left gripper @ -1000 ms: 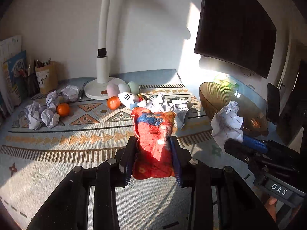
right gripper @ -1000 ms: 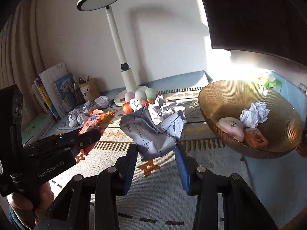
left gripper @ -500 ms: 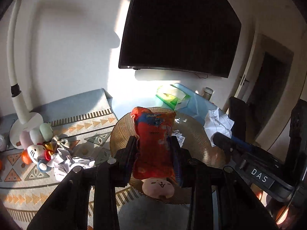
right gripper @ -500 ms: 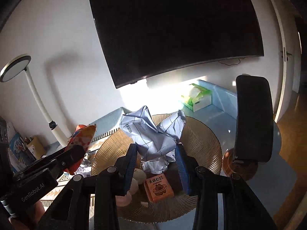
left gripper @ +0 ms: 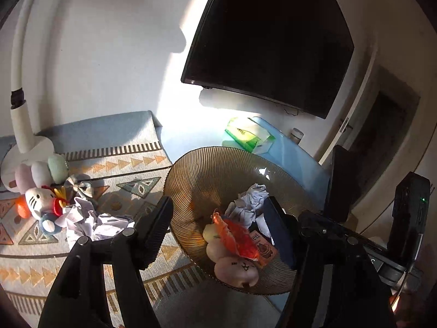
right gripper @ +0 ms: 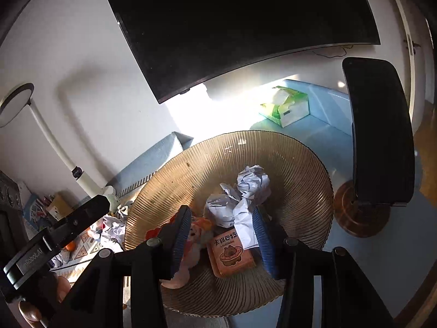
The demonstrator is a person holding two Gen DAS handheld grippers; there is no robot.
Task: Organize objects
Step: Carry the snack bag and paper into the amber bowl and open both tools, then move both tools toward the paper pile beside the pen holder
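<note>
A ribbed amber glass bowl [left gripper: 191, 175] [right gripper: 300, 169] holds the red snack bag [left gripper: 237, 239], crumpled paper balls [left gripper: 250, 202] [right gripper: 240, 194], pink plush toys [left gripper: 235, 270] and an orange card box [right gripper: 232, 254]. My left gripper [left gripper: 220, 218] is open and empty above the bowl, the red bag lying below between its fingers. My right gripper [right gripper: 222, 235] is open and empty over the bowl, with the grey-blue crumpled paper [right gripper: 221, 210] lying loose between its fingers.
On the patterned mat [left gripper: 114, 164] left of the bowl lie a Hello Kitty plush [left gripper: 38, 199], pastel plush balls [left gripper: 41, 169], crumpled paper [left gripper: 92, 221] and an orange. A white lamp base [left gripper: 24, 147], a green tissue pack [left gripper: 248, 134] [right gripper: 286, 106] and a wall monitor [left gripper: 267, 41] stand behind.
Both grippers moved over the bowl and opened. The red snack bag dropped from the left gripper into the bowl; the crumpled paper dropped from the right.
</note>
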